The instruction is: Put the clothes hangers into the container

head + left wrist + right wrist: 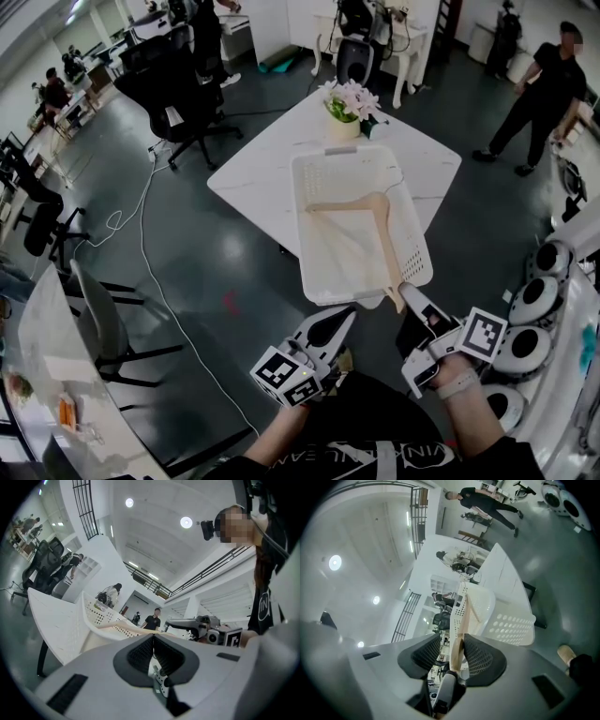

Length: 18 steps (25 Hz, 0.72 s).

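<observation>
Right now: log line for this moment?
hanger: in basket, arm over near rim | right tongs: open around its end | left tongs: shut, empty

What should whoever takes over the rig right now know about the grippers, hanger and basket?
Left gripper: shut, empty, held just short of the basket's near rim.
Right gripper: jaws apart, one end of the hanger between them, pads not pressing on it.
Hanger: lies in the basket on the table, that end sticking out over the near rim.
Done: hanger mostly in.
Left: probably draw the right gripper back and nudge the end inside. No other hanger is in view.
</observation>
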Tool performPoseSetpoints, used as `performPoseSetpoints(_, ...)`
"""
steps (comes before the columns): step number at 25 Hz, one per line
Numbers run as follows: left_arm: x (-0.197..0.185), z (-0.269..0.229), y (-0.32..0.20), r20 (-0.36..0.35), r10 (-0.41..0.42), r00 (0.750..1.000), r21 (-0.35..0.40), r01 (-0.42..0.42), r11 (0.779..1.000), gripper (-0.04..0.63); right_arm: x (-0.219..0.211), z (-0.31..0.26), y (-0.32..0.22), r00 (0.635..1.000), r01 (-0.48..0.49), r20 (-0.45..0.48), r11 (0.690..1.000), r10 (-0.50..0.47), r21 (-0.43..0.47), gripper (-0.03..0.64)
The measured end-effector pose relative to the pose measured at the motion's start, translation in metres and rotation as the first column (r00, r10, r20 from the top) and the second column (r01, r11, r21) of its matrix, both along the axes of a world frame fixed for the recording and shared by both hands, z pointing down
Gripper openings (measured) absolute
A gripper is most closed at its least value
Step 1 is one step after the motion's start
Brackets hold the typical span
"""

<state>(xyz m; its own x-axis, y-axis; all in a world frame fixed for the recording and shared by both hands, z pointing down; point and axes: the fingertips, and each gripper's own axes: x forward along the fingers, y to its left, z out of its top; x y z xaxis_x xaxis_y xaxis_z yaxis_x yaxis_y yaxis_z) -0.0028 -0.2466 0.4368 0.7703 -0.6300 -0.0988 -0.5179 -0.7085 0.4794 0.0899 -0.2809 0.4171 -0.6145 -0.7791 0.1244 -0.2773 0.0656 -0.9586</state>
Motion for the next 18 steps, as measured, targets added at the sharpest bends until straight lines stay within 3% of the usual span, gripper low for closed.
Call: performPoseSetpoints(18,0.004,-0.004,0.025,0.013,0.023,1.000,-0.007,-0.022,1.000,0.008,0.001,-0.005,0.032,1.000,-0.004,0.011,0.999,0.003,0.053,0.189)
